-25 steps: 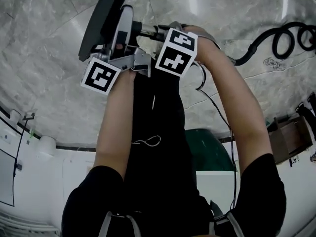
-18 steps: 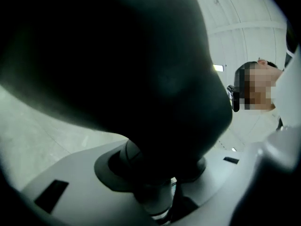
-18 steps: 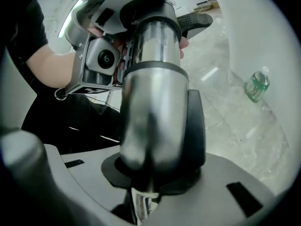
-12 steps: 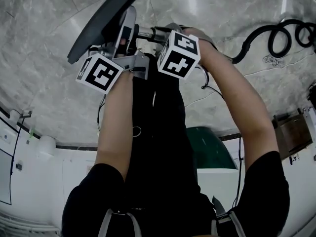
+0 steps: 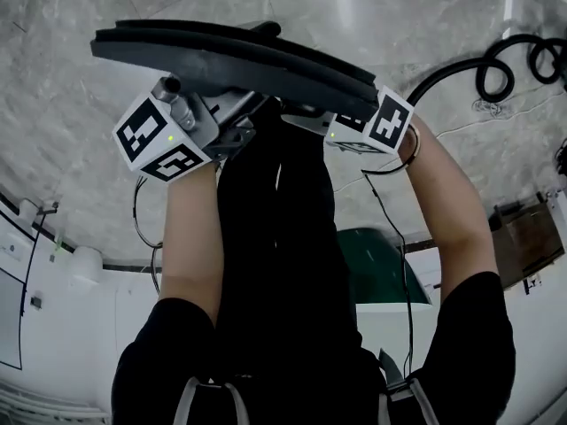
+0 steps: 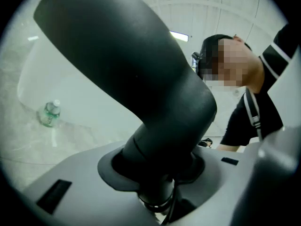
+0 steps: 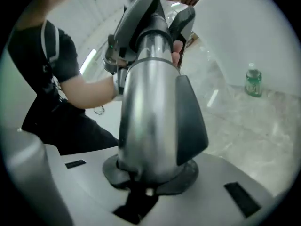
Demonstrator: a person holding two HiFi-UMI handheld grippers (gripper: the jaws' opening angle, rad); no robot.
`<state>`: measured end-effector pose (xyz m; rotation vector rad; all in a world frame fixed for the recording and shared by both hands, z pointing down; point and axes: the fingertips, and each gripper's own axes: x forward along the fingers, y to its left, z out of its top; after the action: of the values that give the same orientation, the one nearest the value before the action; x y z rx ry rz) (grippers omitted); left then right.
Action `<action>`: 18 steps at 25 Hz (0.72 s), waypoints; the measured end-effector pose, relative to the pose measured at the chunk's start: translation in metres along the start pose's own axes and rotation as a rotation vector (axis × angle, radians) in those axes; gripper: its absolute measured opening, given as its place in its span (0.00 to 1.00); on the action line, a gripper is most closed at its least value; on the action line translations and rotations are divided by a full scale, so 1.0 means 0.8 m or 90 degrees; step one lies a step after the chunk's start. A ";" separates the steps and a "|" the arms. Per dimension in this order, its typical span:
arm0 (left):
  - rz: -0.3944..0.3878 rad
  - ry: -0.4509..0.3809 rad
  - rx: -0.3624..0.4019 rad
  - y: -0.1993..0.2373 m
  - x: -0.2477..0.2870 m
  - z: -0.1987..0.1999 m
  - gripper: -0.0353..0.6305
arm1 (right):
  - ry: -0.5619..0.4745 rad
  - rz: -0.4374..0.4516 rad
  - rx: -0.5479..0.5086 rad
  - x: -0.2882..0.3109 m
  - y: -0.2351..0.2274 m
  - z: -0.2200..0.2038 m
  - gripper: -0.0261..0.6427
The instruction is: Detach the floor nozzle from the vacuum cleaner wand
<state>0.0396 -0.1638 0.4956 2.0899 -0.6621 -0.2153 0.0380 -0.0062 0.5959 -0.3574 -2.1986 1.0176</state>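
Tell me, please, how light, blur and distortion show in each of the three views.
Head view: white glare streaks the polished floor, while the dark nozzle looks sharp. Left gripper view: rounded black corners, and the dark tube looms close and soft. Right gripper view: bright streaks run down the silver tube; the bottle is clear.

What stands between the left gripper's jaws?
The dark neck of the floor nozzle, in the left gripper view; the left gripper is closing on it.

The bare left forearm (image 5: 190, 228) and right forearm (image 5: 447, 220) are held forward. The jaws of the grey, marker-cubed left gripper (image 5: 213, 113) are being closed on a dark grey nozzle neck (image 6: 141, 79), those of the matching right gripper (image 5: 341, 124) on a silver wand tube (image 7: 146, 112).
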 end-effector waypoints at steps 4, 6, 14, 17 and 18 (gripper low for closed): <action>0.052 -0.001 -0.023 0.011 0.008 0.004 0.29 | -0.033 -0.149 0.006 -0.011 -0.023 0.010 0.16; 0.154 -0.029 -0.073 0.040 0.009 0.002 0.28 | -0.015 -0.343 0.008 -0.014 -0.059 0.001 0.15; 0.221 -0.092 -0.098 0.056 -0.034 0.001 0.25 | -0.011 -0.353 -0.005 0.025 -0.053 0.003 0.14; 0.165 -0.100 -0.104 0.038 -0.051 -0.009 0.25 | 0.022 -0.118 -0.007 0.041 -0.005 -0.010 0.14; 0.137 -0.106 -0.105 0.029 -0.054 -0.011 0.25 | 0.034 -0.045 -0.005 0.040 0.011 -0.013 0.14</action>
<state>-0.0021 -0.1447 0.5154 1.8415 -0.9313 -0.3125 0.0217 0.0214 0.6089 -0.3054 -2.1523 0.9517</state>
